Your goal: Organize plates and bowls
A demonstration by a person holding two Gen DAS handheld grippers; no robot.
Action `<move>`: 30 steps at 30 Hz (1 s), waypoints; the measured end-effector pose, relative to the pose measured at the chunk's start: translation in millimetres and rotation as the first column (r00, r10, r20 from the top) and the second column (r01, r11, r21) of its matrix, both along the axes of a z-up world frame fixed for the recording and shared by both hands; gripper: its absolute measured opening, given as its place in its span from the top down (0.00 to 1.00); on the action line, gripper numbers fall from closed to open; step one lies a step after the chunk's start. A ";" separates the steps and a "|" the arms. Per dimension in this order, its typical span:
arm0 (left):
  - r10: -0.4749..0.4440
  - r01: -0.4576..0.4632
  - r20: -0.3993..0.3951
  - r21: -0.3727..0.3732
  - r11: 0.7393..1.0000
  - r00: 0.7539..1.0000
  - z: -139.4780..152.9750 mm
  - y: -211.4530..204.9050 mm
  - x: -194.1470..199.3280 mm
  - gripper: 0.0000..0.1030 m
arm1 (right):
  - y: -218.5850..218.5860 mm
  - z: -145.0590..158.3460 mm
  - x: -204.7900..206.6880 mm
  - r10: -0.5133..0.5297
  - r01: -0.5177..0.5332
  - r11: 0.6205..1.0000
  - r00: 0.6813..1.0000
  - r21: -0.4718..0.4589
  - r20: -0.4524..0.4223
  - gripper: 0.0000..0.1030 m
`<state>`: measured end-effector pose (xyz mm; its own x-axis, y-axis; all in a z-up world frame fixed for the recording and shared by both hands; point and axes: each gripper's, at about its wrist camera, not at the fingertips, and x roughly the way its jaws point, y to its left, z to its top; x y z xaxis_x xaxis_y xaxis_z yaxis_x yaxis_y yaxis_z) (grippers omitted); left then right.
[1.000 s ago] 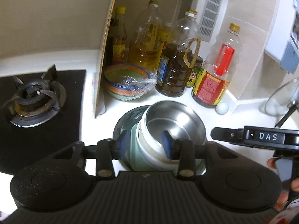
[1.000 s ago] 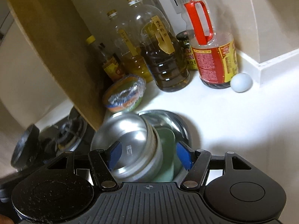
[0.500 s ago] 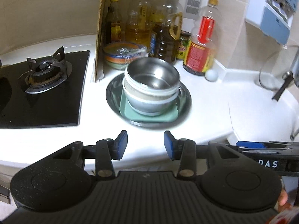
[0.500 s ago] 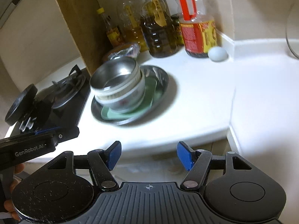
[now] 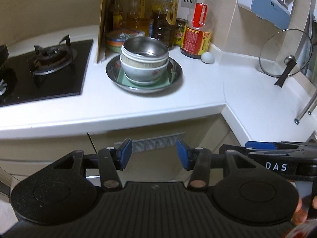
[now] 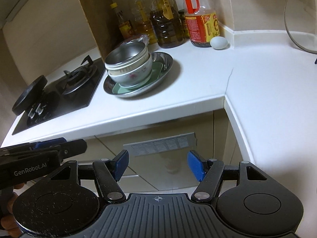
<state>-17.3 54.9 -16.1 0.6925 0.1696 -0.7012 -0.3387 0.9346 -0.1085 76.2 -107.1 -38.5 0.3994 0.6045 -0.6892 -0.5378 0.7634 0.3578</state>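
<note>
Since a second ago both grippers have drawn back from the stack of dishes to beyond the front edge of the counter, and the stack now stands alone. The steel bowl [image 5: 145,46] sits on top, nested in a white bowl [image 5: 142,71] with a small floral mark, which rests on a green square plate [image 5: 126,80] inside a round steel plate [image 5: 177,71]; the whole stack stands on the white counter [image 5: 198,91], at about 12 o'clock in the left wrist view and 11 o'clock in the right wrist view. The left gripper [image 5: 152,154] is released, its jaws opening with nothing between them, only the cabinet vent [image 5: 158,143] behind. The right gripper [image 6: 157,165] is likewise released and empty, jaws apart. At 9 o'clock of the stack is the gas hob [image 5: 51,57]; at 12 o'clock, a foil-covered colourful bowl [image 5: 116,39] beside an upright board [image 5: 103,19], with oil bottles [image 5: 164,13] behind. At 2 o'clock stands a red-handled bottle [image 5: 198,31] with a pale egg [image 5: 208,57] just beside it. Further off at 3 o'clock a glass lid [image 5: 285,53] leans against the wall.
</note>
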 end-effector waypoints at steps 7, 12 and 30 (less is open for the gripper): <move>-0.045 0.045 -0.005 0.004 0.999 0.999 -1.0 -6.0 -0.2 0.55 | -7.0 2.1 -5.4 -0.022 0.023 1.000 0.999 -0.007 0.025 0.36; -0.060 0.061 -0.005 0.005 0.998 0.998 -1.6 -5.0 2.4 0.55 | -3.5 4.0 -4.3 -0.019 0.020 1.000 0.999 -0.019 0.034 0.36; -0.075 0.075 -0.012 -0.002 0.997 0.997 -6.6 -4.4 3.7 0.55 | -5.9 0.4 -3.5 -0.023 0.024 0.999 0.999 -0.034 0.027 0.36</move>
<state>-13.6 50.5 -22.6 0.6948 0.1165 -0.7097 -0.2693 0.9572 -0.1065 72.7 -113.0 -38.1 0.4318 0.5711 -0.6982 -0.5284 0.7875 0.3173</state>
